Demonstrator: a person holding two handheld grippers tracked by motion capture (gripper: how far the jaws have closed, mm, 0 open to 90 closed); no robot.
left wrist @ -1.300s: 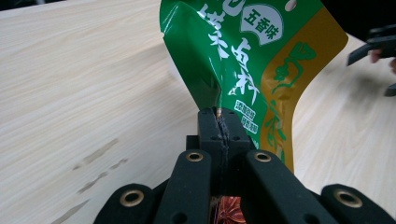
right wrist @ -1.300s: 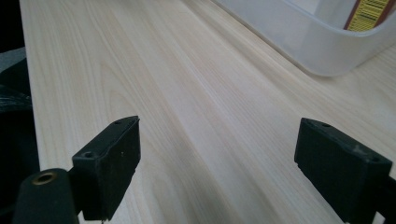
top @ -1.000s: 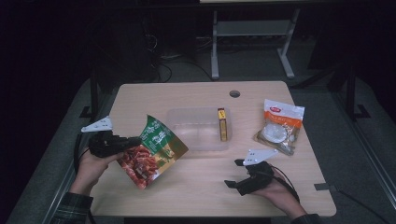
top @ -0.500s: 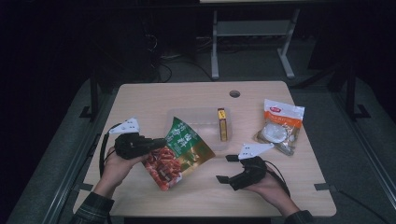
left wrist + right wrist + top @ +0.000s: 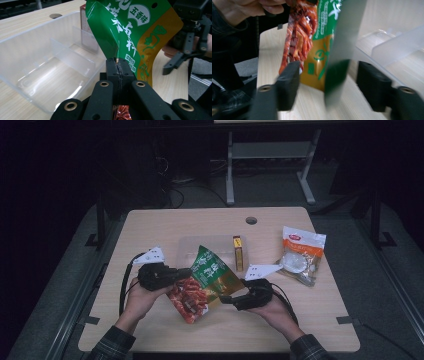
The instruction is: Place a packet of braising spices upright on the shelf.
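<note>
The left gripper point(image 5: 117, 75) is clamped tight on a crease of the snack bag point(image 5: 207, 282), apparently to hang it upright above the table point(image 5: 165, 227), while the right gripper point(image 5: 328, 82), jaws spread wide, straddles the bag's free edge from four o'clock, probably to pinch it. The bag is glossy crinkled foil, green and yellow with red printed food, lifted in front of the clear plastic divided tray point(image 5: 37, 57) at its twelve o'clock. At two o'clock lie a slim yellow box point(image 5: 238, 251) and an orange-topped clear packet point(image 5: 300, 255).

Dim high view w/ dark surrounds, right gripper view motion-blurred
</note>
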